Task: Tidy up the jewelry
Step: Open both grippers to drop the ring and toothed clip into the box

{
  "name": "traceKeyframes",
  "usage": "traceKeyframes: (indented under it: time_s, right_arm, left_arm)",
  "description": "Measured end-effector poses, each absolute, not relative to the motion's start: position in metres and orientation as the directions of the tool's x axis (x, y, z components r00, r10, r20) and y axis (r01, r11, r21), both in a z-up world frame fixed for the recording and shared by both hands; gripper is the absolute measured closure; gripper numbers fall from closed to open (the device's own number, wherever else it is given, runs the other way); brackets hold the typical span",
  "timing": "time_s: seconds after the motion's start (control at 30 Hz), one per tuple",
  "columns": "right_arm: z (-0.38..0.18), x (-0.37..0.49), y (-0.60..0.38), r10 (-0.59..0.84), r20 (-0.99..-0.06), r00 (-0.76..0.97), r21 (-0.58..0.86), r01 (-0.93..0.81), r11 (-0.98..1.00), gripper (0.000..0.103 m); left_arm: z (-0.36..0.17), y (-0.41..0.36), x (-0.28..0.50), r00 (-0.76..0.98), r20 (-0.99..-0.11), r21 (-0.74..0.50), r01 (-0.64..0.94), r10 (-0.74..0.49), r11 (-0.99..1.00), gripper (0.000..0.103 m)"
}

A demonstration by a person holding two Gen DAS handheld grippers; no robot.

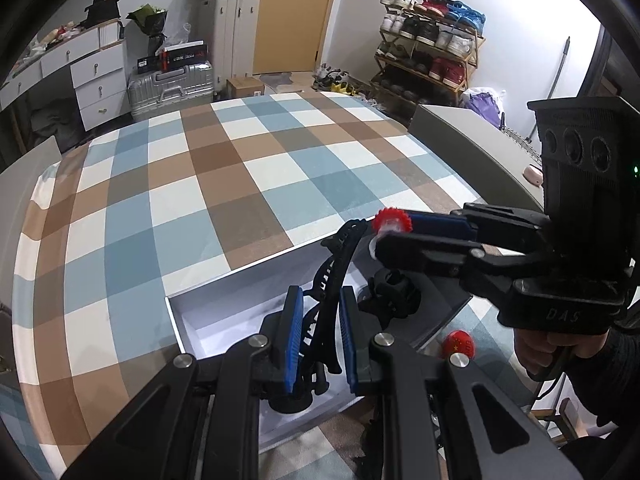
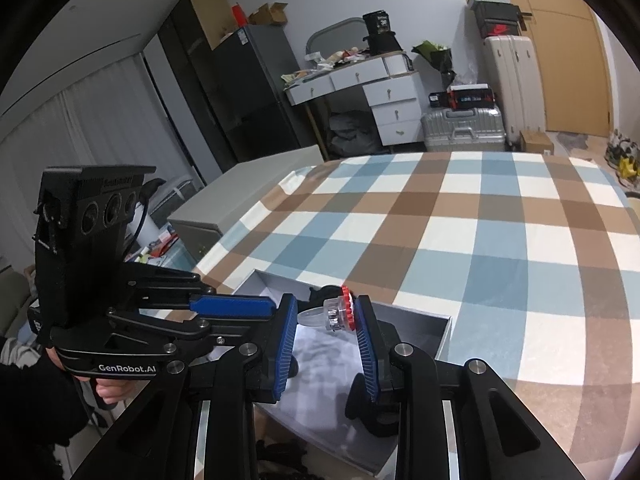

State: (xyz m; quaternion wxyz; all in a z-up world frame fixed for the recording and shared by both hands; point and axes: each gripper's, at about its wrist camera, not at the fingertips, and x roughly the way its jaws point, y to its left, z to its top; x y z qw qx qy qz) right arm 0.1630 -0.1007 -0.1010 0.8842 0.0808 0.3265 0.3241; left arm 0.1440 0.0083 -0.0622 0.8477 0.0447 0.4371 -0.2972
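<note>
Two grippers w/ blue pads work over a white box [image 1: 188,320] that sits on a checked blue, brown and white tablecloth [image 1: 200,184]. We see the left gripper [image 1: 318,334] narrowed on a black curved hair clip [image 1: 326,276]; its pads press the clip from both sides, and the clip arcs up and away over the box interior. The right gripper [image 2: 326,334] is closed, fairly narrow, on a toy ring [image 2: 338,312] w/ a red toothed top and clear plastic body; the ring sits between the pad tips, above the box's white floor. From the left wrist view the same ring [image 1: 391,222] shows at the right gripper's tips, just beside the clip's far end, touching or not we can't tell. Inside the box, near its right side, lies another black item [image 1: 394,292], type unclear. A small red round piece [image 1: 460,344] w/ yellow marks rests outside the box on the cloth, near our right hand [image 1: 540,354].
</note>
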Motion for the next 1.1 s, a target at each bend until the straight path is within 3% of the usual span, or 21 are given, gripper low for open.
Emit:
traceKeyframes:
  time_s: [0.47,0.53,0.57,0.6,0.63,0.7,0.93,1.1]
  right_arm:
    - [-0.104,0.165,-0.104,0.607,-0.531,0.591,0.354,-0.496,0.793,0.072]
    - [-0.103,0.163,-0.104,0.605,-0.528,0.596,0.349,-0.497,0.794,0.069]
    - [-0.101,0.162,-0.105,0.599,-0.524,0.605,0.347,-0.491,0.799,0.061]
    - [-0.100,0.160,-0.106,0.599,-0.518,0.610,0.349,-0.489,0.799,0.056]
    - [-0.098,0.159,-0.107,0.599,-0.513,0.616,0.349,-0.488,0.800,0.054]
    - [-0.094,0.153,-0.111,0.596,-0.496,0.632,0.346,-0.485,0.803,0.047]
    - [-0.082,0.139,-0.122,0.578,-0.471,0.667,0.346,-0.463,0.816,0.041]
    - [-0.072,0.125,-0.124,0.568,-0.450,0.689,0.328,-0.464,0.823,0.030]
  left_arm:
    - [-0.066,0.006,0.152,0.440,-0.780,-0.187,0.514,-0.445,0.837,0.088]
    - [-0.066,0.005,0.151,0.445,-0.793,-0.165,0.500,-0.416,0.850,0.073]
    - [-0.066,0.006,0.150,0.452,-0.794,-0.157,0.493,-0.406,0.856,0.065]
    - [-0.065,0.008,0.148,0.460,-0.795,-0.149,0.483,-0.395,0.863,0.048]
    - [-0.063,0.010,0.146,0.477,-0.786,-0.147,0.475,-0.394,0.868,0.041]
    - [-0.058,0.015,0.141,0.498,-0.770,-0.149,0.468,-0.399,0.871,0.041]
    - [-0.051,0.022,0.130,0.536,-0.760,-0.129,0.431,-0.369,0.893,0.041]
    - [-0.044,0.024,0.122,0.573,-0.747,-0.104,0.401,-0.337,0.910,0.041]
